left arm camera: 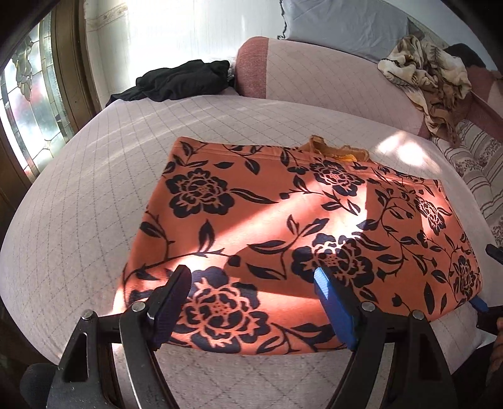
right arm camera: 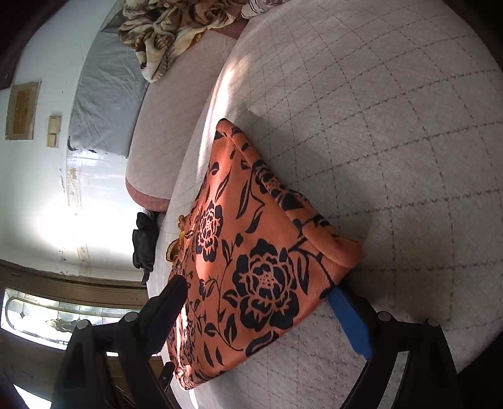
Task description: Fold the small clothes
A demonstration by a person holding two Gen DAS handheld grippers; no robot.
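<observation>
An orange garment with a dark floral print (left arm camera: 298, 232) lies folded flat on the quilted bed (left arm camera: 94, 195). A yellow inner edge (left arm camera: 339, 151) shows at its far side. My left gripper (left arm camera: 251, 283) is open, its fingers wide apart above the garment's near edge. In the right wrist view the same garment (right arm camera: 251, 251) lies between the open fingers of my right gripper (right arm camera: 257, 292); the blue finger (right arm camera: 349, 321) is under its folded corner and the black finger (right arm camera: 166, 308) is above it. The right gripper's blue tip shows at the garment's right corner (left arm camera: 479, 303).
A black garment (left arm camera: 182, 80) lies at the far left of the bed. A pink quilted bolster (left arm camera: 314, 72), a grey pillow (left arm camera: 342, 22) and a crumpled brown-and-cream blanket (left arm camera: 430, 75) lie behind. A stained-glass door (left arm camera: 28, 103) stands left.
</observation>
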